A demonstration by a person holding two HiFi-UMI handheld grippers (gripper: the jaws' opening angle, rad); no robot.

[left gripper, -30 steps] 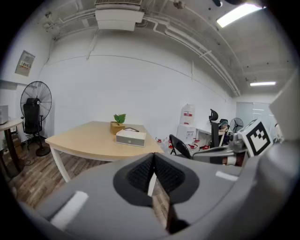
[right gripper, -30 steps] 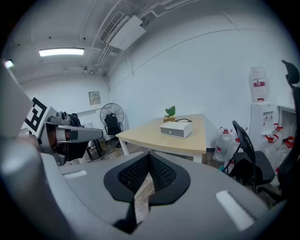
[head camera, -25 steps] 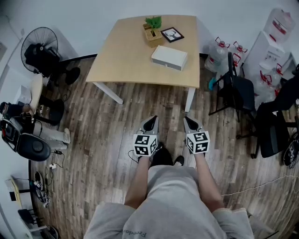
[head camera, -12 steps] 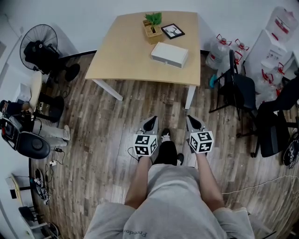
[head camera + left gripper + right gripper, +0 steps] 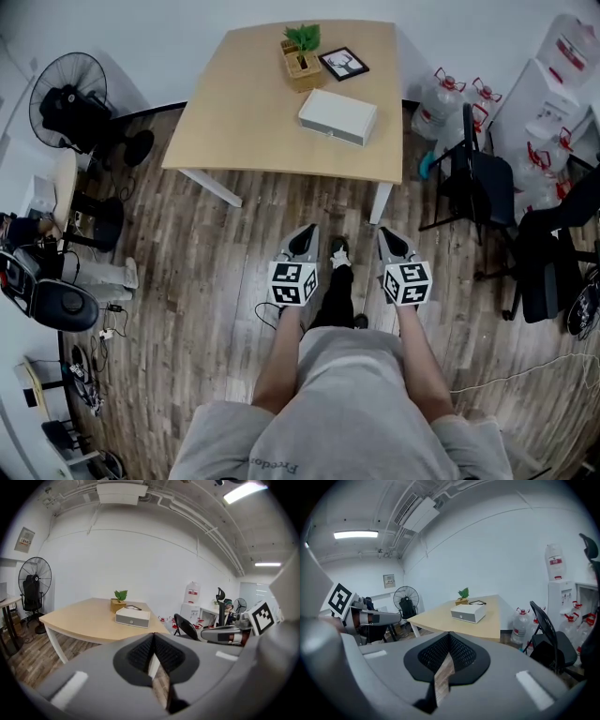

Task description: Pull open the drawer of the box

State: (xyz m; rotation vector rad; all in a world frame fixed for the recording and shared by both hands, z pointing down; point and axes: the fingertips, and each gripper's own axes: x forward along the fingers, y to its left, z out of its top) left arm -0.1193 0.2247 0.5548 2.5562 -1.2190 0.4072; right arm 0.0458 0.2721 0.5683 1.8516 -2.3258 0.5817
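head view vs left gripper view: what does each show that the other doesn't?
Head view only: the person's shoe and the marker cube on the left gripper. Left gripper view only: the ceiling light, a wall notice, and that gripper's pads meeting at the tips with nothing between them. Both: the table, white box, potted plant, standing fan and right gripper.

Your box (image 5: 337, 116) is a flat white rectangular unit, lying level on the table (image 5: 244, 103) and turned slightly askew. The drawer (image 5: 462, 616) is shut, front flush, with a small round pull at its centre facing you. It sits well ahead of the left gripper fingers (image 5: 302, 242) and right gripper fingers (image 5: 389, 244), roughly between their lines, touching neither.
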